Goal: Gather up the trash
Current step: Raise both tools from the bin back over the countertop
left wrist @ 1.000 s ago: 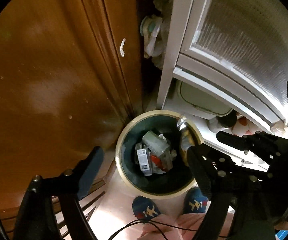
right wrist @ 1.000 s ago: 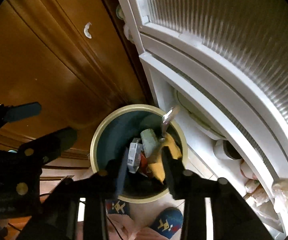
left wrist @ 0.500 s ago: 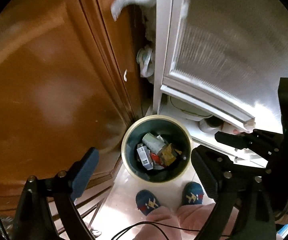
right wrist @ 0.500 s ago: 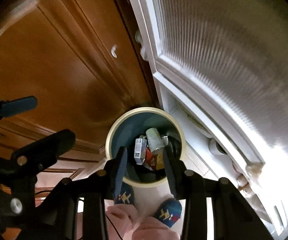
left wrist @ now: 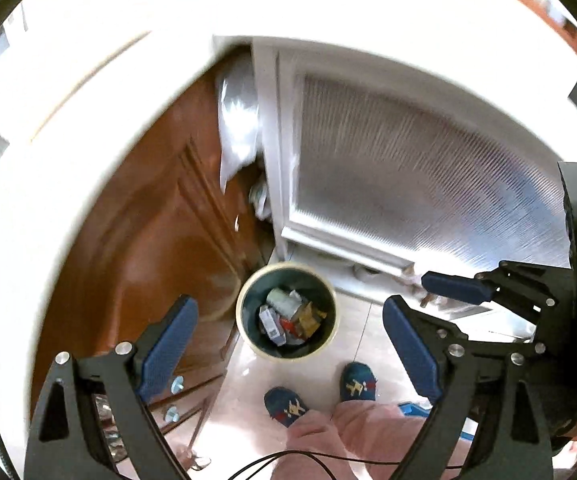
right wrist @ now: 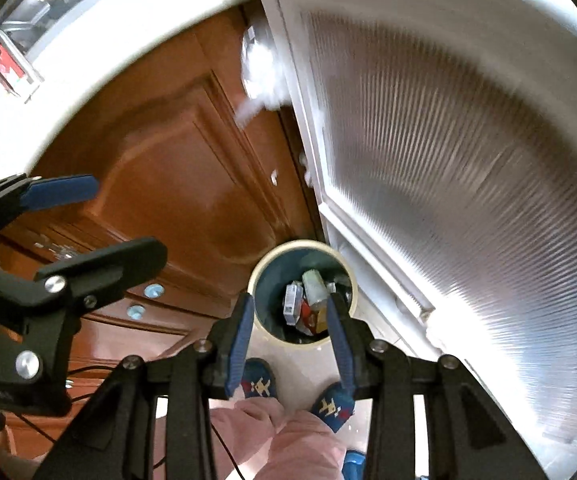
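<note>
Bin (left wrist: 248, 332): cream rim, dark teal inside. Cabinet door (right wrist: 176, 184): glossy orange-brown wood. Slippers (left wrist: 286, 406): navy with yellow-red motif; trousers (right wrist: 288, 440): pink.

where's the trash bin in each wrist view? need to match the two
Left wrist: bin sits just below center, between the open left claw's fingers, on the floor above the slippers.
Right wrist: bin is low center, partly behind the right claw fingertips.
Shared landmark: the brown wooden door left of the bin in both.
</note>
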### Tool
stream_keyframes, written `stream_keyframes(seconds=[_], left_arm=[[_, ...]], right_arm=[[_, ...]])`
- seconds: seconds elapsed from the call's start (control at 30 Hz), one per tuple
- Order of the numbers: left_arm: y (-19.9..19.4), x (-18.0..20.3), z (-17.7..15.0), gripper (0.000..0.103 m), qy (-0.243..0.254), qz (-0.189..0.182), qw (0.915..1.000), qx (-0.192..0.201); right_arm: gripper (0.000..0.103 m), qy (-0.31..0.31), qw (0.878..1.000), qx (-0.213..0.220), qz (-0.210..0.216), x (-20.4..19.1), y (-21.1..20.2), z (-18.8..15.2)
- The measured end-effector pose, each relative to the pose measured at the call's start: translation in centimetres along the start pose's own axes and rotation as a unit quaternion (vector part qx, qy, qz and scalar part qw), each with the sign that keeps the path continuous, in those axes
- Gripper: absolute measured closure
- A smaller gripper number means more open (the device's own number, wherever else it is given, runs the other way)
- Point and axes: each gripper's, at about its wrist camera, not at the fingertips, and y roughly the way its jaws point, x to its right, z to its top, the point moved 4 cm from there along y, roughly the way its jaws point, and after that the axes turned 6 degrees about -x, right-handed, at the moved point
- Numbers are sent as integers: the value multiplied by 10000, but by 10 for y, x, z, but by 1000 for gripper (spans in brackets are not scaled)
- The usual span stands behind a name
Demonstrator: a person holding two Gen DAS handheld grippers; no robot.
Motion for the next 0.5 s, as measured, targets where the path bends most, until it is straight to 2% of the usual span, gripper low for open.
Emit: stream_keyframes(seconds=[0.23, 0.4, 0.5], left_arm=[[-68, 7, 45, 10, 144, -133, 9983, 556], [-109, 6, 81, 10, 167, -320, 9955, 880], [-128, 1, 108, 10, 267, -310, 9936, 1051]], right_arm=[[65, 28, 9985, 550, -20, -8, -75, 27], [65, 23, 9939, 1074, -246, -14, -123, 60], [65, 118, 9886, 1432, -453, -13, -159, 84]])
